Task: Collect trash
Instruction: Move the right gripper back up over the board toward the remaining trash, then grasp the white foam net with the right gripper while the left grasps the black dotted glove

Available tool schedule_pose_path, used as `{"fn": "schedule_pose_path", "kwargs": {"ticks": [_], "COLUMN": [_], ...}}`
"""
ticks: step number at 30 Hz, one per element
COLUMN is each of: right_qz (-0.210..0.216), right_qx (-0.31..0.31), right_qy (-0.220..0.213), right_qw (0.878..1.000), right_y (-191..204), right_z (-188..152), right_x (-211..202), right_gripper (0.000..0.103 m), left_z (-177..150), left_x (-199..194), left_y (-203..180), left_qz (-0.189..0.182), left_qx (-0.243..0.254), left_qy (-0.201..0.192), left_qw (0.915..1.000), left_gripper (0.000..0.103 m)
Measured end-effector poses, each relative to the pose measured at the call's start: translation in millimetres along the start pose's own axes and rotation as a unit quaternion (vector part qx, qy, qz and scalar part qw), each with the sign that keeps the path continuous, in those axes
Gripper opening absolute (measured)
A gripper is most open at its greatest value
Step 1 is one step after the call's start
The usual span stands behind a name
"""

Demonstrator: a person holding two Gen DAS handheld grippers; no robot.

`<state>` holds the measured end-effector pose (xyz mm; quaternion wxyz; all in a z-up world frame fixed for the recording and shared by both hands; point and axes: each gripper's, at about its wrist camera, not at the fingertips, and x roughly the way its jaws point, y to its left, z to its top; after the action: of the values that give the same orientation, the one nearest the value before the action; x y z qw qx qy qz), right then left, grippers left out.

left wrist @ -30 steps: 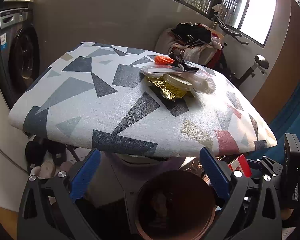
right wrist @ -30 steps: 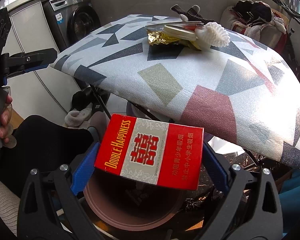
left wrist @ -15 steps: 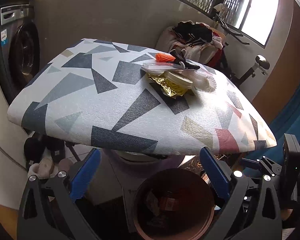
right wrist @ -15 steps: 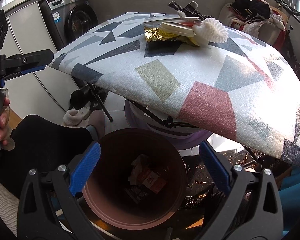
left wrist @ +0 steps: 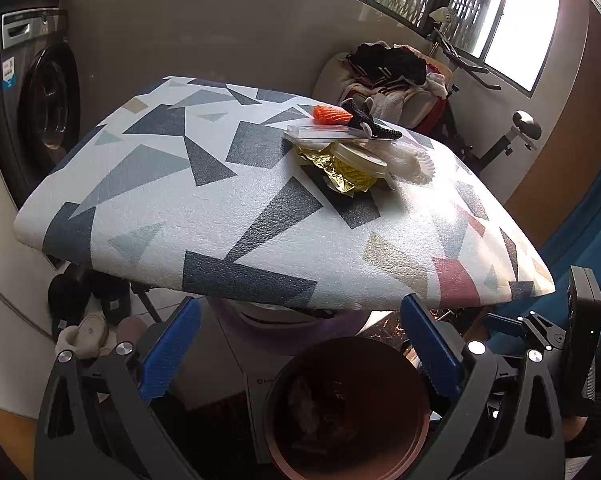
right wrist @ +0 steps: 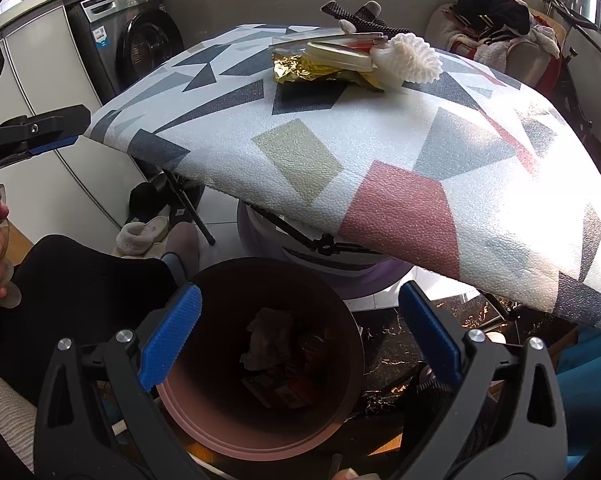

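A brown trash bin stands on the floor under the table's near edge, in the left wrist view (left wrist: 414,446) and the right wrist view (right wrist: 220,436); it holds crumpled paper (right wrist: 266,338) and a red packet. On the patterned table (left wrist: 172,200) lies a trash pile: gold foil (left wrist: 340,172), a round cream lid (left wrist: 358,156), white foam netting (left wrist: 414,164), a clear plastic piece (left wrist: 320,133), an orange net (left wrist: 330,114). My left gripper (left wrist: 300,352) is open and empty above the bin. My right gripper (right wrist: 300,340) is open and empty over the bin.
A washing machine (left wrist: 32,100) stands at the left. A pile of clothes (left wrist: 392,72) and an exercise bike (left wrist: 516,128) are behind the table. Slippers (right wrist: 148,228) and a purple tub (right wrist: 356,276) lie under the table.
My right gripper let go of the red cigarette box, which dropped into the bin. Both grippers have lifted slightly and the right one has tilted up toward the table.
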<state>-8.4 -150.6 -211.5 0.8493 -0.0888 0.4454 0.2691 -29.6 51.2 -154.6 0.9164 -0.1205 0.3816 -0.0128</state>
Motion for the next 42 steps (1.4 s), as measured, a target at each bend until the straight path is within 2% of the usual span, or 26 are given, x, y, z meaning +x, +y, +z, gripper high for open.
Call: {"fn": "schedule_pose_path", "kwargs": {"ticks": [20,28,36,42], "right_qz": [-0.009,-0.02,-0.039,-0.024], "right_qx": [0.016,0.016,0.03,0.04], "right_qy": [0.004,-0.013,-0.042,-0.077], "right_qw": [1.0,1.0,0.998,0.996], "right_y": [-9,-21,-58,-91], "right_z": [0,10,39,84], "right_x": [4,2,1,6], "right_gripper": [0.097,0.097,0.097,0.097], "left_z": [1,2,7,19], "left_x": [4,9,17,27], "left_y": [5,10,18,25], "left_qz": [-0.002,0.001,0.004,0.015], "left_qx": [-0.012,-0.019,-0.024,-0.026], "left_qy": [0.006,0.006,0.001,0.002], "left_qw": [0.9999,0.9998,0.9997,0.9995], "left_gripper": [0.097,0.097,0.097,0.097]}}
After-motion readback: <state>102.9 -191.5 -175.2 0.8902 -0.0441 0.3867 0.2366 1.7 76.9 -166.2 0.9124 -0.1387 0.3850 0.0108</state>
